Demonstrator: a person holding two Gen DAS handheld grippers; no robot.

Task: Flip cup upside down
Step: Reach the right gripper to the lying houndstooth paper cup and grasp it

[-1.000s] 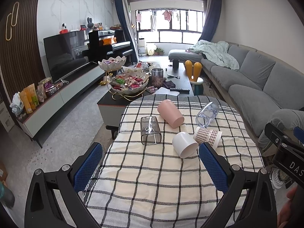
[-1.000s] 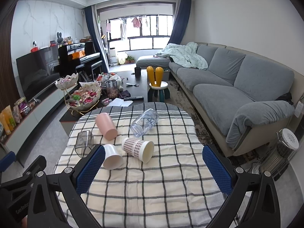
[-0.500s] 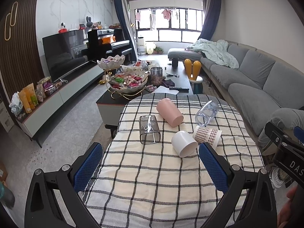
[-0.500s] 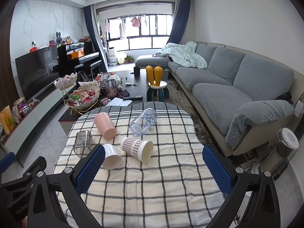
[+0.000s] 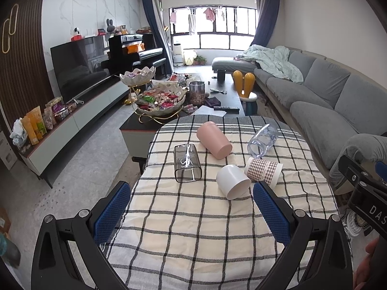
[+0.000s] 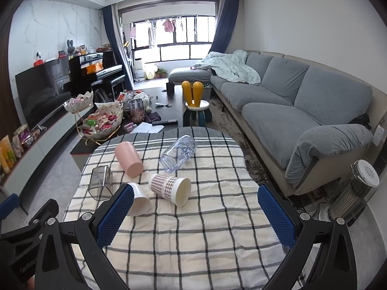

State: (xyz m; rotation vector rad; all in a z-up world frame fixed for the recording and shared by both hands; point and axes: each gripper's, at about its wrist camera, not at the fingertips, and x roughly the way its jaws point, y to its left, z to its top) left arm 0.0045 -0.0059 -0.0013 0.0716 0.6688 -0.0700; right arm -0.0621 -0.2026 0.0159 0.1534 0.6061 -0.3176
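Several cups lie on their sides on a checked tablecloth (image 5: 193, 229): a smoky square glass (image 5: 186, 163), a pink cup (image 5: 214, 139), a clear printed cup (image 5: 263, 140), a white cup (image 5: 233, 184) and a checked paper cup (image 5: 263, 170). The right wrist view shows them too: glass (image 6: 100, 181), pink cup (image 6: 128, 155), clear cup (image 6: 179, 153), checked cup (image 6: 170, 185), white cup (image 6: 140, 200) partly behind a finger. My left gripper (image 5: 191, 210) is open and empty, short of the cups. My right gripper (image 6: 194, 213) is open and empty, near the checked cup.
A dark coffee table (image 5: 154, 120) with snack bowls stands beyond the table's far edge. A grey sofa (image 6: 302, 111) runs along the right. A TV unit (image 5: 72, 111) is on the left. A small heater (image 6: 355, 193) stands on the floor at right.
Both views have shifted slightly; the cups sit a little lower and nearer in frame. No cup has moved on the cloth, and both grippers stay open.
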